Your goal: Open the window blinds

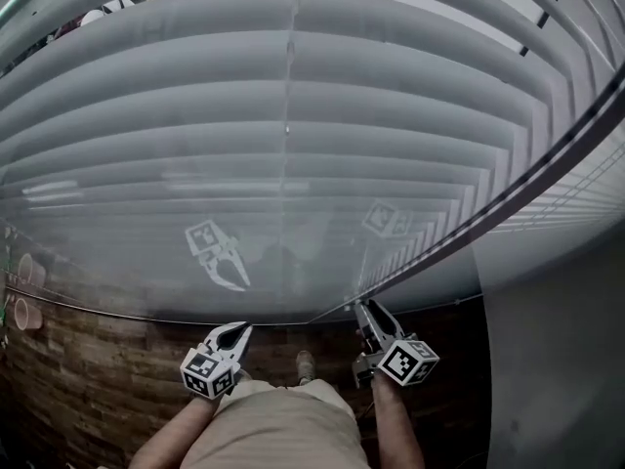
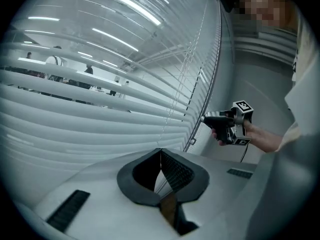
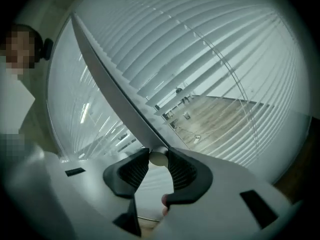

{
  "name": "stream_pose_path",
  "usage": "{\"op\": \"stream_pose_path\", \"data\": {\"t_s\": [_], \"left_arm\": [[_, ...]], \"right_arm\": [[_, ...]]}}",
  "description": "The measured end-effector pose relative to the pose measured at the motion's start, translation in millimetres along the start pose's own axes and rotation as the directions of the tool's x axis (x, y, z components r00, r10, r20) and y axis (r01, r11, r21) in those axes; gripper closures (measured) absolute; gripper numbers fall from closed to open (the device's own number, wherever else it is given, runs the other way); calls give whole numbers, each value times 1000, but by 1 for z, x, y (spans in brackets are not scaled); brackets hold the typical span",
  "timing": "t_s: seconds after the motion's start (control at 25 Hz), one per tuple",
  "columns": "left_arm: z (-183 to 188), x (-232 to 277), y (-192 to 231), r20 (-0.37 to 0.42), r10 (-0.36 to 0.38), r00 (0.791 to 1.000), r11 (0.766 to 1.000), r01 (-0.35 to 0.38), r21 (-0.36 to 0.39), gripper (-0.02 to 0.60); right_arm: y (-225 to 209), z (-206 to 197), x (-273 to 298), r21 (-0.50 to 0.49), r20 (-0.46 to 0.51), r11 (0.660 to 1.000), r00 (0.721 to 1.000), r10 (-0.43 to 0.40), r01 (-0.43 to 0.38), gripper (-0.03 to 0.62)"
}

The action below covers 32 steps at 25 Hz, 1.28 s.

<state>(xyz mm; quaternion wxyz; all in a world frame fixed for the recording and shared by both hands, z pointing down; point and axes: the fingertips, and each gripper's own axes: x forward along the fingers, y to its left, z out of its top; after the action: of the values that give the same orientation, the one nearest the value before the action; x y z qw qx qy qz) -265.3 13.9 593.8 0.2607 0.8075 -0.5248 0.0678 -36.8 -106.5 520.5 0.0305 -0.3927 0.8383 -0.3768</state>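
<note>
Overhead, wand (image 3: 112,79) cut off; right hand-held gripper (image 3: 158,154) clamps tip.

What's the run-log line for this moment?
task: open blinds | left claw: shut, empty | right claw: shut on small round knob | blinds: down

Blinds (image 1: 293,115) hang before both grippers; the wand (image 3: 117,91) runs down their right edge, its tip between the right gripper's (image 1: 368,313) jaws, the left gripper (image 1: 242,330) apart to its left.
</note>
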Motion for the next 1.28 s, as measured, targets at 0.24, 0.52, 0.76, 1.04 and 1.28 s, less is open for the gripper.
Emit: {"op": "stream_pose_path", "data": {"t_s": [0.24, 0.52, 0.76, 1.04, 1.28], "left_arm": [[11, 0, -9, -9, -22, 1000, 1000, 22, 11, 569], [2, 6, -6, -14, -27, 1000, 999, 27, 19, 569], [1, 8, -7, -16, -28, 999, 999, 29, 16, 569], [2, 10, -10, -11, -17, 1000, 1000, 18, 13, 569], [1, 16, -15, -8, -6, 1000, 1000, 6, 6, 569]], "right_arm": [[13, 18, 0, 254, 36, 958, 991, 126, -131, 471], [-6, 2, 2, 510, 91, 840, 983, 160, -184, 471], [-8, 1, 3, 563, 106, 800, 978, 179, -207, 471], [-7, -3, 7, 713, 149, 648, 961, 231, -266, 471], [-11, -2, 6, 767, 163, 572, 950, 265, -291, 471]]}}
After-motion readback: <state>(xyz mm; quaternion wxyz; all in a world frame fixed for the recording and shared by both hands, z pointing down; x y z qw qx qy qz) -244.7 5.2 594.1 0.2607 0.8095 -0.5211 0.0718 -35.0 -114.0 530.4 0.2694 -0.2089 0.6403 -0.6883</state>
